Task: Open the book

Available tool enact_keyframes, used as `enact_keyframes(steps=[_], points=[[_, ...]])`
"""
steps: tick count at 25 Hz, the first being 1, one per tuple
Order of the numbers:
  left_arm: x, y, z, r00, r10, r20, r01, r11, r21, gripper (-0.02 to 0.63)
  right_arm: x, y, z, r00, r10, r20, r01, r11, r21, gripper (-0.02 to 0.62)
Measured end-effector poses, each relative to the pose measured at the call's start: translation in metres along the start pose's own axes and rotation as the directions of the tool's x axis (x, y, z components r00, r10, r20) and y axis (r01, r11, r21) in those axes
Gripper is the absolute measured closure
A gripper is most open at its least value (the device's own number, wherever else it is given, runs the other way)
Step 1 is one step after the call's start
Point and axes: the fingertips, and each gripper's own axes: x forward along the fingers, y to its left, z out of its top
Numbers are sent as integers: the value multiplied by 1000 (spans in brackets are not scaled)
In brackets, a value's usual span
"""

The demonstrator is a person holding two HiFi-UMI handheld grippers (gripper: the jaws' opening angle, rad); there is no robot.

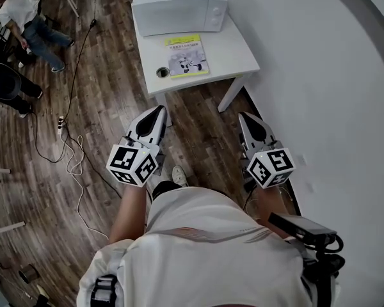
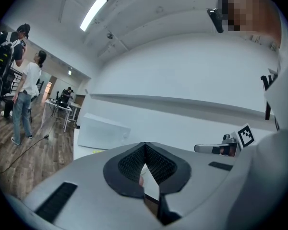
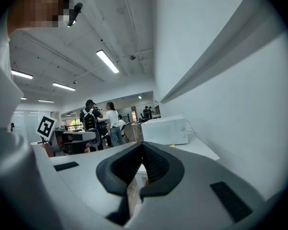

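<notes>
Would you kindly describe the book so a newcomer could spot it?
On the white table by the wall stands a white microwave. The book lies closed before it, beside a round hole; its yellow-green cover is the only colour there.

Glossy paper book [image 1: 186, 55] on a smooth matt table [image 1: 235, 51]; wood-grain floor [image 1: 109, 94]

The book [image 1: 186, 55] is yellow and white, table [image 1: 243, 50] and microwave [image 1: 179, 6] white, floor [image 1: 102, 107] brown.

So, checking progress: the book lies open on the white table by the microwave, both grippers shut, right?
No: the head view shows the book closed, cover up. It does lie on the white table by the microwave, left gripper and right gripper both shut.
</notes>
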Motion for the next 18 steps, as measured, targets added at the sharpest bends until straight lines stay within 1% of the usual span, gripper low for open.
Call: enact_keyframes(steps=[3, 7, 10, 14, 18], points=[[23, 29, -6, 1000, 7, -11, -7, 1000, 0, 595, 40, -9, -3, 1000, 9, -11, -10, 1000, -6, 592], [38, 53, -5, 1000, 2, -19, -2, 1000, -10, 595, 73, -11, 5, 1000, 8, -13, -8, 1000, -12, 592], [46, 63, -9, 1000, 7, -25, -8, 1000, -19, 595, 87, -16, 2, 1000, 16, -20, -17, 1000, -12, 592], [59, 61, -21, 999, 18, -35, -18, 1000, -14, 595, 89, -33, -10, 1000, 23, -20, -23, 1000, 4, 593], [88, 86, -19, 998, 52, -46, -52, 999, -15, 595, 128, -53, -12, 998, 52, -32, -51, 998, 20, 593]])
